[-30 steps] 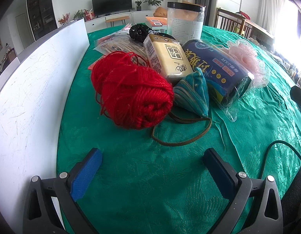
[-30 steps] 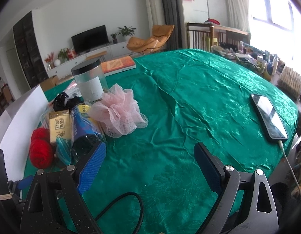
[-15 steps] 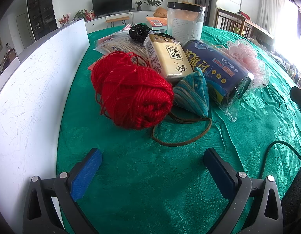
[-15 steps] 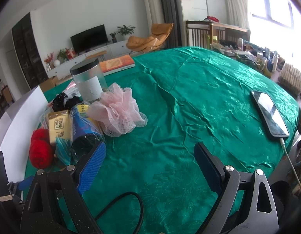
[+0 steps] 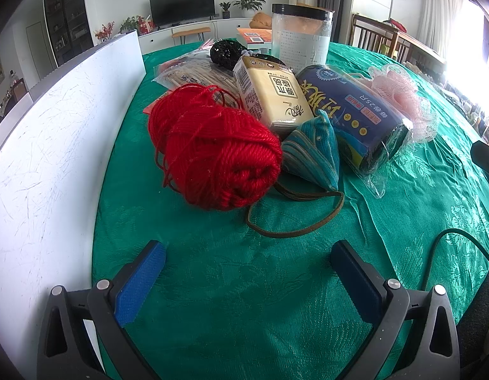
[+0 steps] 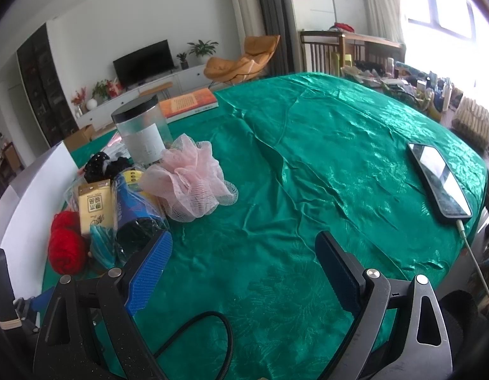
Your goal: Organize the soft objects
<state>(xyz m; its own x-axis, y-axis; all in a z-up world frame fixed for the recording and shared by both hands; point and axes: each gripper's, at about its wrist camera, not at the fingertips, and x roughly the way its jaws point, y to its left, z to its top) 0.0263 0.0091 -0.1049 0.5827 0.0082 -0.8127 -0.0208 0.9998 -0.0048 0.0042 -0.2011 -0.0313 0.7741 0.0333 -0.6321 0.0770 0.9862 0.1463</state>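
The left tool, spread wide and empty, hangs low over the green-clothed worktop, facing a red ball of yarn that lies just ahead of it. A striped teal pouch touches the yarn, its brown cord looped loose on the cloth. Behind sit a tissue pack, a blue wrapped roll and a pink mesh sponge. The right tool, equally wide and empty, hovers over bare cloth, well apart from a phone. Likely hazards: stray yarn strands or the cord snagging a tool finger, dragging the pouch along; a soft ball squeezed off-centre could slip free.
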